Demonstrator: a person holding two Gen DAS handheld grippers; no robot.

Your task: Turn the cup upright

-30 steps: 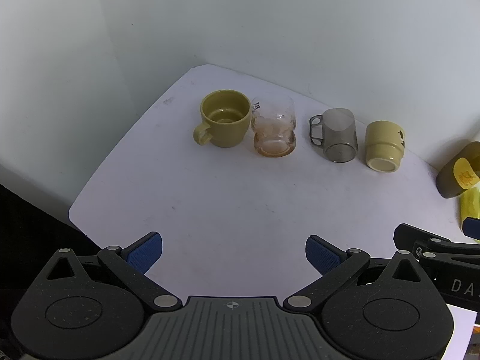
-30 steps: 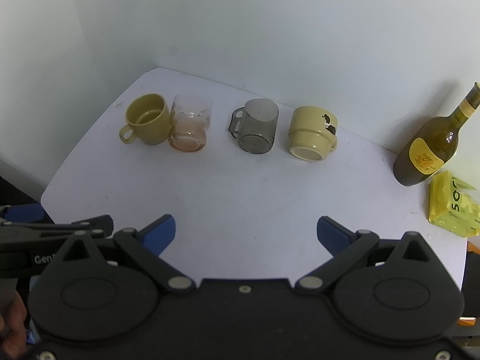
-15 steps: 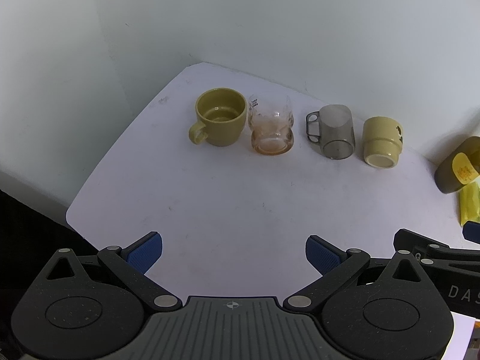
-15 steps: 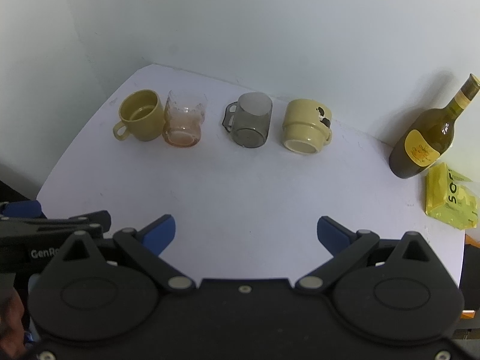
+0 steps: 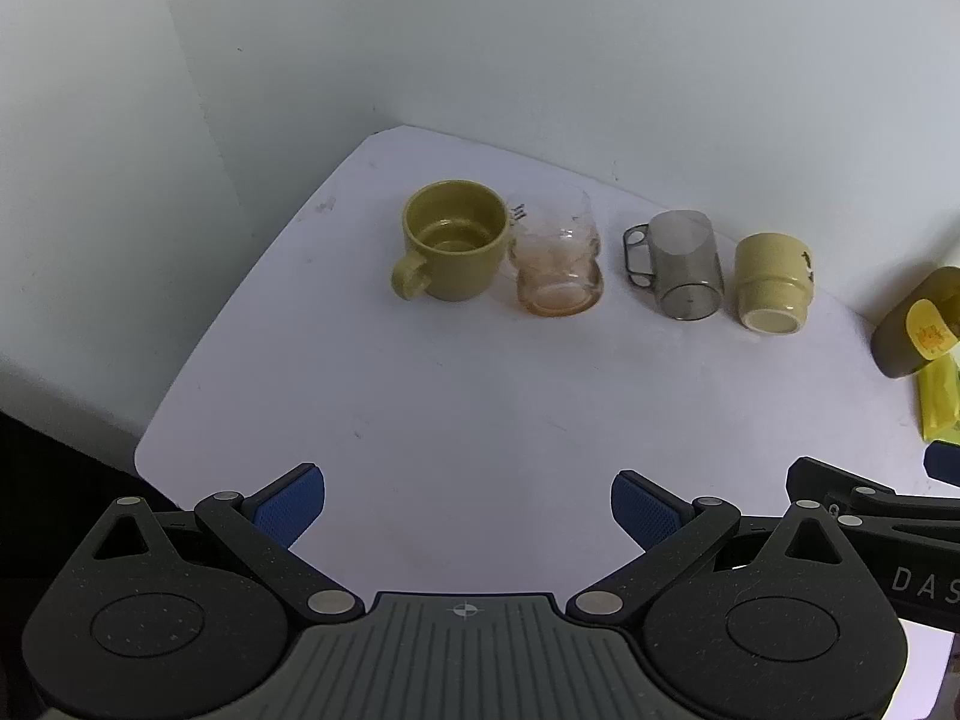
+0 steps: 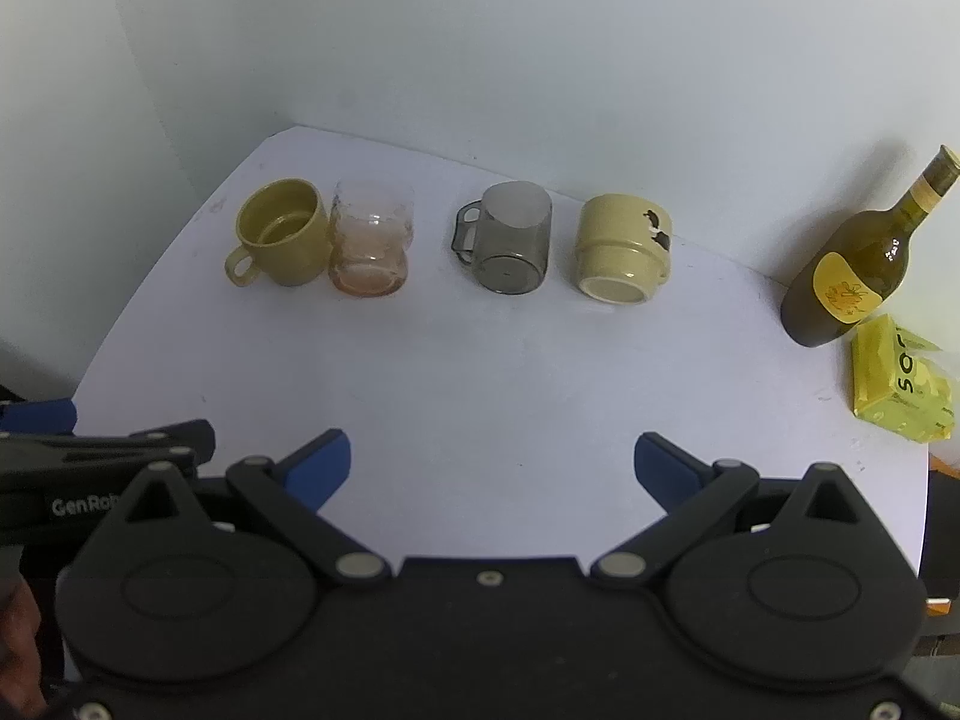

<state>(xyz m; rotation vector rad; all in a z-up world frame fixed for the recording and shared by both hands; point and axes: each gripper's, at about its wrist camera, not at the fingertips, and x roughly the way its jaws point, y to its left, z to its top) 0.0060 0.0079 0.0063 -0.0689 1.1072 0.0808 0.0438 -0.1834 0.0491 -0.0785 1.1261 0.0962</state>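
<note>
Four cups stand in a row at the back of the white table (image 5: 456, 408). From the left: an upright olive mug (image 5: 451, 240) (image 6: 282, 233), an upright pinkish glass (image 5: 558, 258) (image 6: 371, 240), a grey see-through cup (image 5: 681, 264) (image 6: 510, 237) and a pale yellow mug (image 5: 771, 282) (image 6: 624, 249). The last two appear to lie on their sides with their bases toward me. My left gripper (image 5: 468, 507) and right gripper (image 6: 492, 468) are open and empty, well short of the cups.
A dark green bottle with a yellow label (image 6: 852, 276) stands at the back right, with a yellow packet (image 6: 900, 384) in front of it. White walls close the table's back and left. The right gripper's side shows in the left wrist view (image 5: 870, 510).
Both grippers have drawn back and up a little, so the cups look smaller and farther away. No cup has moved. Both grippers stay open.
</note>
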